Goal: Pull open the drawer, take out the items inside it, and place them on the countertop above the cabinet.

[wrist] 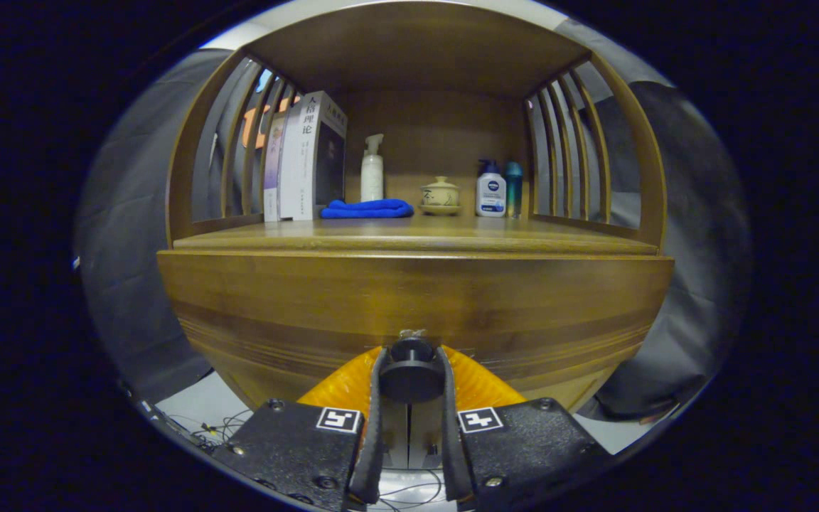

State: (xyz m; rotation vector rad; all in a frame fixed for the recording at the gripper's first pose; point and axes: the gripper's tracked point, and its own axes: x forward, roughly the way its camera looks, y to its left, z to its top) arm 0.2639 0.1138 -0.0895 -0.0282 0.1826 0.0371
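A wooden cabinet (409,213) stands straight ahead of the gripper, built as an open shelf bay with slatted sides (569,153) over a broad drawer front. The drawer (409,299) spans the full width below the countertop (416,238); whether it is fully shut or slightly out cannot be told from this angle, and nothing of its inside can be seen. On the countertop, inside the bay, a group of upright books (306,160) stands against the left slats, the outermost with a pale cover. Just beside the books a folded blue cloth (367,209) lies flat on the wood. Behind the cloth a white pump bottle (372,171) stands upright near the back panel. Toward the middle a small lidded ceramic cup (440,193) sits on its saucer. To the right of it a white bottle with a dark blue cap (490,190) stands upright, with a slimmer teal bottle (514,186) just beside it, close to the right slats. At the drawer's lower middle a dark round knob (410,371) sticks out, and the gripper (410,370) has it between its two fingers: the fingers are drawn in narrow, one pressing on each side of the knob.
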